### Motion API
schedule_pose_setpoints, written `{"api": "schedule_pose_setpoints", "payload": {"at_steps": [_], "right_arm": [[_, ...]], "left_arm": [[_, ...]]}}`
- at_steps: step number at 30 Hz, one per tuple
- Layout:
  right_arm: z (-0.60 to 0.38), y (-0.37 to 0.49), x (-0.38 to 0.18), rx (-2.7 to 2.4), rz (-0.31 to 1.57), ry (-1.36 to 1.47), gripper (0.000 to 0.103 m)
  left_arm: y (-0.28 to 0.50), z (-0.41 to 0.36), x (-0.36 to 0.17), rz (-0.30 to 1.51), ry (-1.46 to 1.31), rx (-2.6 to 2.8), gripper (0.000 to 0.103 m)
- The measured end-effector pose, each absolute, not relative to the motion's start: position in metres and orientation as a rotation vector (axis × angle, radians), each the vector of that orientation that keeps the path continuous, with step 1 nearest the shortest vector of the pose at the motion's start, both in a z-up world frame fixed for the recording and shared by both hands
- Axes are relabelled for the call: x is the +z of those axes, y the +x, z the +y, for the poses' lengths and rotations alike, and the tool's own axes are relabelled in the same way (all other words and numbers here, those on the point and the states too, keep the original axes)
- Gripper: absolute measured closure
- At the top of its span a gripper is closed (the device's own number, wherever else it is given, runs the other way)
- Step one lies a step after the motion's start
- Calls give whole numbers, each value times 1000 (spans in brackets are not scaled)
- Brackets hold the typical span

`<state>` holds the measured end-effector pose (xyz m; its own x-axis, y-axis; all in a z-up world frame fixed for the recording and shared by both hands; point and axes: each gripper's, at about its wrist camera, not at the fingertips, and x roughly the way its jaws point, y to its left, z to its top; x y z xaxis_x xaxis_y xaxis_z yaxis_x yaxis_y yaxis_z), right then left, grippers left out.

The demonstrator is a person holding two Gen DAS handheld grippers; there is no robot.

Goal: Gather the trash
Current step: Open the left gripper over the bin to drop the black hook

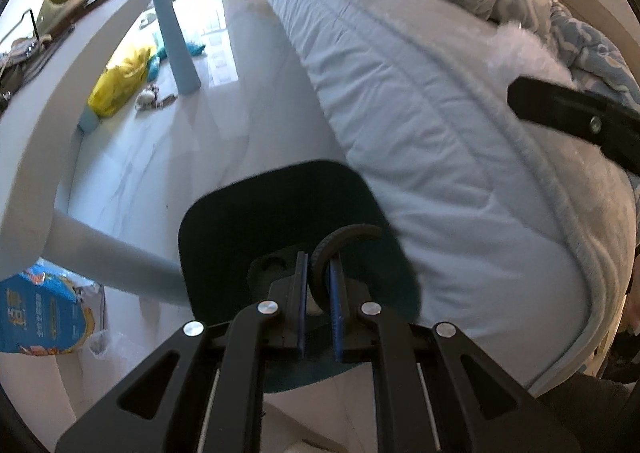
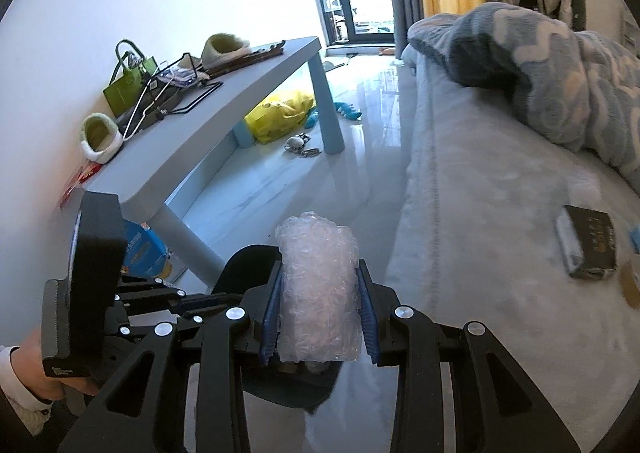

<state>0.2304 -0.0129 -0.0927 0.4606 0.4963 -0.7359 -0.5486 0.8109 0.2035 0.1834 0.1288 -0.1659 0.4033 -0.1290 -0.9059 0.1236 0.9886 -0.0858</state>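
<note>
Currently my left gripper (image 1: 318, 285) is clamped on the curved black handle (image 1: 344, 241) of a dark teal bin (image 1: 256, 209), which hangs over the pale floor between the table and the bed; I cannot see what lies inside it from either wrist view. From the right wrist view that same bin (image 2: 244, 269) sits just below and behind my right gripper (image 2: 320, 293), whose blue pads (image 2: 270, 313) are pressed against both sides of one upright roll of clear bubble wrap (image 2: 316, 289). The roll is held in the air above the bin.

Going left to right in the right wrist view: the pale blue low table (image 2: 240, 93) carries two green fuzzy slippers (image 2: 100, 137), one green handbag (image 2: 128, 85) and a black wire stand (image 2: 180, 93). Under it lie one blue printed bag (image 2: 144, 249) near the closer leg and one yellow plastic bag (image 2: 280, 113) farther back. Right of the floor, the bed with a light blue quilt (image 2: 480, 193) holds one patterned blue blanket (image 2: 540, 73) and one dark small box (image 2: 588, 249).
</note>
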Motion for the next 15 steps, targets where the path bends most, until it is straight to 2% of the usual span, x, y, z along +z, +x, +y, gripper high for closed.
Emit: {"api": "schedule_pose_setpoints", "payload": {"at_steps": [9, 11, 13, 15], "right_arm": [[21, 230, -102, 677, 906, -85, 68], [27, 230, -105, 675, 913, -92, 68], [31, 231, -108, 670, 919, -101, 68], [36, 233, -113, 666, 929, -110, 68]], "left_arm": [[179, 155, -188, 1204, -23, -152, 89], [178, 160, -188, 1206, -36, -155, 81], [177, 164, -187, 1203, -47, -162, 66], [175, 166, -185, 1198, -54, -172, 58]]}}
